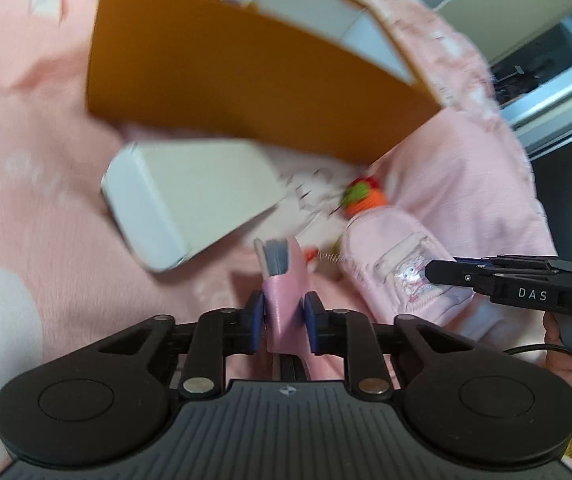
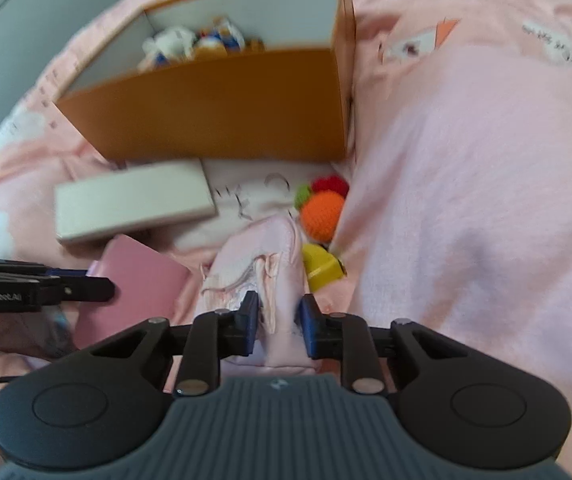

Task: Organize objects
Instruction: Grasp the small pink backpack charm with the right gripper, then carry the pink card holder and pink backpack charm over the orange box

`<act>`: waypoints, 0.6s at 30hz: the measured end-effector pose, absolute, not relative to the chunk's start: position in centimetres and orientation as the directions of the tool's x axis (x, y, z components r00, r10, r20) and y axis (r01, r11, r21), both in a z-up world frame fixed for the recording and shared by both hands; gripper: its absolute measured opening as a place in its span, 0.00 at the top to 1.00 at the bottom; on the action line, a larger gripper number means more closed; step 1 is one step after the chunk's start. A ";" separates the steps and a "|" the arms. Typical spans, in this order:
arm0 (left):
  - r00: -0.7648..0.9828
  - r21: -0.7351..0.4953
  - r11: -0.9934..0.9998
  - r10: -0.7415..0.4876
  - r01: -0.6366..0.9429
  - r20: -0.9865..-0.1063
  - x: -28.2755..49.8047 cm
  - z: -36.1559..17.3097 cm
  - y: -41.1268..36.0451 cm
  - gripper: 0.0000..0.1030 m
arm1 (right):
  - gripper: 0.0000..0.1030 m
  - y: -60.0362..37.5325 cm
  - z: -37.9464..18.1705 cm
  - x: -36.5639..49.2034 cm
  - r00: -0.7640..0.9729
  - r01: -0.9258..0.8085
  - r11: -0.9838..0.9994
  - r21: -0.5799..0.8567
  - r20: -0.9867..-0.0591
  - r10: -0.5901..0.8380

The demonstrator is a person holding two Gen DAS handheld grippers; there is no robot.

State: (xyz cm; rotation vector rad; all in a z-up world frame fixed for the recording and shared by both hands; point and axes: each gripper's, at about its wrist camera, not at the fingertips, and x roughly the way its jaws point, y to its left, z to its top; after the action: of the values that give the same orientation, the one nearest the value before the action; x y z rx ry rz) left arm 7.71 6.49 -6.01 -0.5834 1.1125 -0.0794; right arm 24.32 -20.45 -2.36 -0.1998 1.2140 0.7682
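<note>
Gripping a flat pink case with grey ribbed strips showing at its top (image 1: 282, 280), the left gripper (image 1: 284, 320) has its blue pads pressed against both sides of it, so it's closed down on that thing. The right gripper (image 2: 278, 324) is pinched the same way on a soft pale pink fabric pouch (image 2: 270, 276), which bunches up between its fingers.

Everything sits on a pink printed blanket (image 2: 466, 160). The big orange cardboard box with white inside walls (image 2: 222, 108) stands open at the back, with some white and blue stuffed bits (image 2: 194, 44) in its far corner; they're too blurry to name. Right in front of the box lies a flat white rectangular box (image 2: 134, 200). To the right of that, near the orange box's corner, there's an orange crocheted ball with green and red crochet bits (image 2: 322, 208), and just below it a small yellow plastic piece (image 2: 320, 266) touching the pouch's edge. From the left wrist view, the pouch lies just right of the held case.
</note>
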 end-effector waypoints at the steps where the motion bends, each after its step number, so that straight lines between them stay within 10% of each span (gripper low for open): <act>1: 0.471 -0.473 0.856 -0.336 -0.208 -0.816 7.7 -5.5 6.4 0.79 | 0.78 -20.4 -1.8 24.2 0.144 -0.627 0.734 0.261 -0.887 0.438; 18: 0.723 -0.555 0.827 -0.330 -0.088 -0.607 11.0 4.4 9.6 0.79 | 0.79 -21.0 7.7 26.0 0.375 -0.564 0.729 0.388 -0.666 0.644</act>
State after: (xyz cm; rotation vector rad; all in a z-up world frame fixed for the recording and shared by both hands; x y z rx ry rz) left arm 11.04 9.56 4.40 -0.5947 0.7620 -0.1423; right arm 26.01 -21.02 7.70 0.1012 0.8991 0.7746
